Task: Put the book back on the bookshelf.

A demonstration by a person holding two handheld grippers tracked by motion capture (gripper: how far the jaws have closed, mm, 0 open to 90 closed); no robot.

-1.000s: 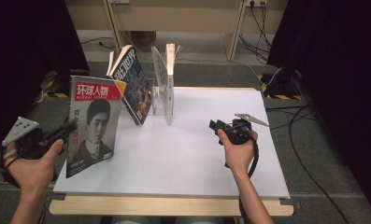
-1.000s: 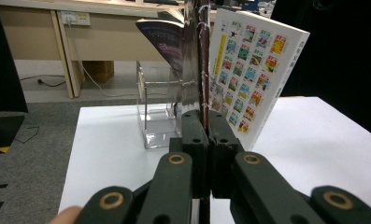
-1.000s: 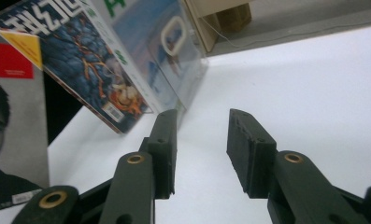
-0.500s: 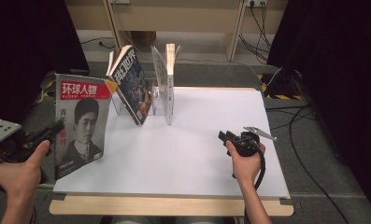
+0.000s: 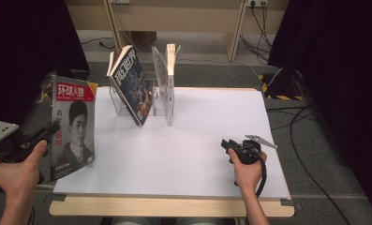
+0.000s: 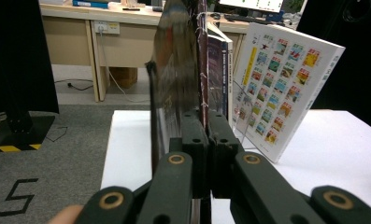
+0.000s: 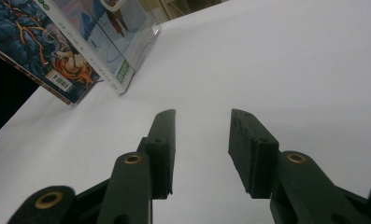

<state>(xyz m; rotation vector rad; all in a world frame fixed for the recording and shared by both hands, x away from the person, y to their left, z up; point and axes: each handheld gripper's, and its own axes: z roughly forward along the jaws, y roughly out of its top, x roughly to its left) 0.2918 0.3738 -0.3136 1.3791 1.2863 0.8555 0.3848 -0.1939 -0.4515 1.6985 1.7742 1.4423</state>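
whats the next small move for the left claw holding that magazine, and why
Probably carry the magazine toward the clear rack and line its edge up with a free slot. The left claw is shut on the magazine's edge, holding it upright over the table's left edge, apart from the rack. The right claw is open and holds nothing.

White table (image 5: pixel 197 159), clear book rack (image 5: pixel 120 105)
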